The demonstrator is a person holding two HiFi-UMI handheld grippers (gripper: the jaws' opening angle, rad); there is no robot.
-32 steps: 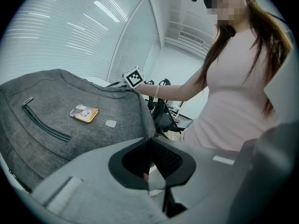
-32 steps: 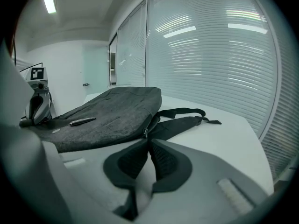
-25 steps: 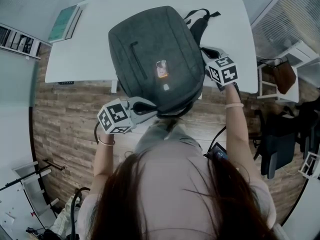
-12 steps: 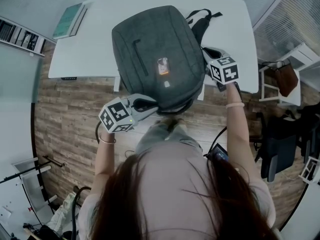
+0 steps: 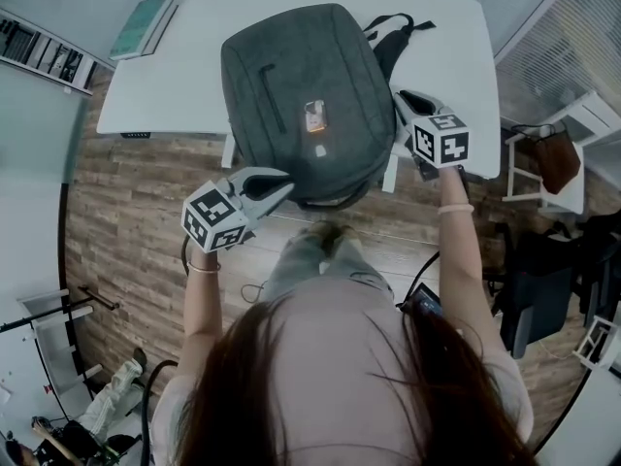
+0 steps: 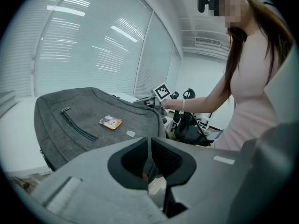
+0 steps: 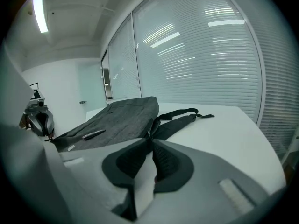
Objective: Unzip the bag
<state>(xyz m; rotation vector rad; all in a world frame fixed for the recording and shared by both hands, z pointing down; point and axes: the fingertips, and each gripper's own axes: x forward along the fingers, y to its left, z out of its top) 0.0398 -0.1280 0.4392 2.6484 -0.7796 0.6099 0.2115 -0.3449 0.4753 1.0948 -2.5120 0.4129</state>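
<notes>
A grey backpack (image 5: 301, 76) lies flat on the white table (image 5: 165, 85), its near end hanging over the front edge. It carries an orange tag (image 5: 313, 116) and a closed front pocket zip (image 6: 77, 125). My left gripper (image 5: 283, 181) hovers at the bag's near left corner. Its jaws are closing and almost together, and nothing shows between them in the left gripper view (image 6: 149, 141). My right gripper (image 5: 401, 100) is shut on the backpack's right side edge (image 7: 152, 141), where the black straps (image 7: 182, 118) leave the bag.
A green book (image 5: 144, 25) lies at the table's far left corner. A chair with a brown bag (image 5: 543, 153) stands to the right of the table. Wooden floor (image 5: 136, 212) lies below the front edge, where the person stands.
My left gripper has come out from under the bag's near edge and moved left to its corner. The right gripper has stayed at the bag's right side.
</notes>
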